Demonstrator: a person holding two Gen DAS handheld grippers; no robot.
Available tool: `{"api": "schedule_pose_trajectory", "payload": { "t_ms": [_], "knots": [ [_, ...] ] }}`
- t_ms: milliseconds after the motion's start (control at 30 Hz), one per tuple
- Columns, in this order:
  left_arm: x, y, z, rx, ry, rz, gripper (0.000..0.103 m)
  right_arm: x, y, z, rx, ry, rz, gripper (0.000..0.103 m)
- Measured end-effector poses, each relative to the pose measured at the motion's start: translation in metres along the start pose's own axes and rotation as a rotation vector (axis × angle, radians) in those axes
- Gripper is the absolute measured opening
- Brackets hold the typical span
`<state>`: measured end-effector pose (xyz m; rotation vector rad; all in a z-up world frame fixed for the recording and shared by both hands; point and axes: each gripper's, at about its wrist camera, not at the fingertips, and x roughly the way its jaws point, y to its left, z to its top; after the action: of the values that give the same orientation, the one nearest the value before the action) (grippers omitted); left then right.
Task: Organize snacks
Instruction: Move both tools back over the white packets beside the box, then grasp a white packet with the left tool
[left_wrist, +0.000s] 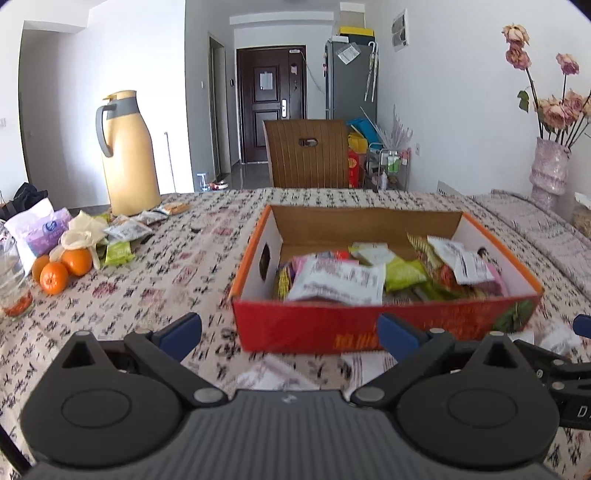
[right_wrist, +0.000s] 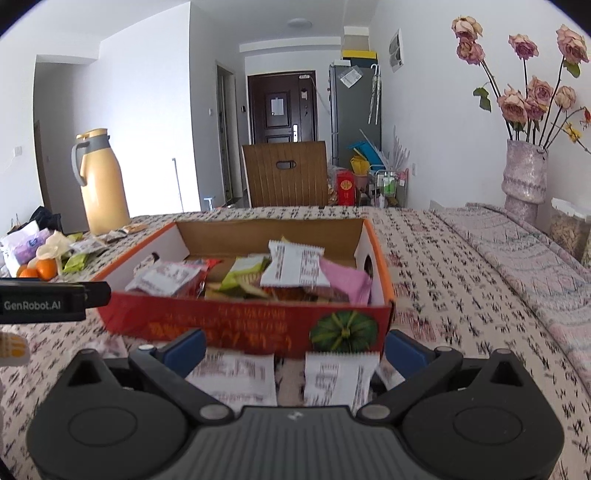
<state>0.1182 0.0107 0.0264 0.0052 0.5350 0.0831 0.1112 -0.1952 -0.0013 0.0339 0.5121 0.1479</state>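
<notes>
Your left tool (left_wrist: 290, 338) is spread wide and grips nothing, hovering just short of the red box (left_wrist: 369, 325). Your right tool (right_wrist: 295, 349) is likewise released and empty, with two white snack packets (right_wrist: 288, 380) lying on the bench (right_wrist: 461, 295) between its fingers, right against the box's near wall. The box is heaped with snack packets (left_wrist: 373, 273). Left of the box, well apart, more loose packets (left_wrist: 125, 236) lie by three oranges (left_wrist: 62, 267) and a yellow thermos (left_wrist: 127, 155).
</notes>
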Motion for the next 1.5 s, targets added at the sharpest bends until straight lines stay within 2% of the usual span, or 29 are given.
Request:
{"api": "schedule_pose_trajectory", "payload": {
  "t_ms": [500,767,967,1333,1500],
  "knots": [
    [-0.014,0.027,-0.041,-0.028,0.063,0.002,0.103,-0.021,-0.001,-0.046,0.010,0.059,0.026,0.103],
    [-0.013,0.035,-0.048,-0.035,0.089,0.016,0.103,-0.029,-0.005,-0.058,0.022,0.041,0.020,0.103],
    [-0.003,0.040,-0.044,-0.005,0.099,0.038,0.103,-0.026,-0.010,-0.057,0.037,0.038,0.020,0.103],
    [0.037,0.041,-0.031,0.081,0.150,0.014,0.103,-0.018,-0.014,-0.056,0.038,0.061,-0.023,0.103],
    [0.053,0.039,-0.031,0.085,0.185,0.009,0.103,-0.016,-0.017,-0.056,0.043,0.067,-0.033,0.103]
  ]
}}
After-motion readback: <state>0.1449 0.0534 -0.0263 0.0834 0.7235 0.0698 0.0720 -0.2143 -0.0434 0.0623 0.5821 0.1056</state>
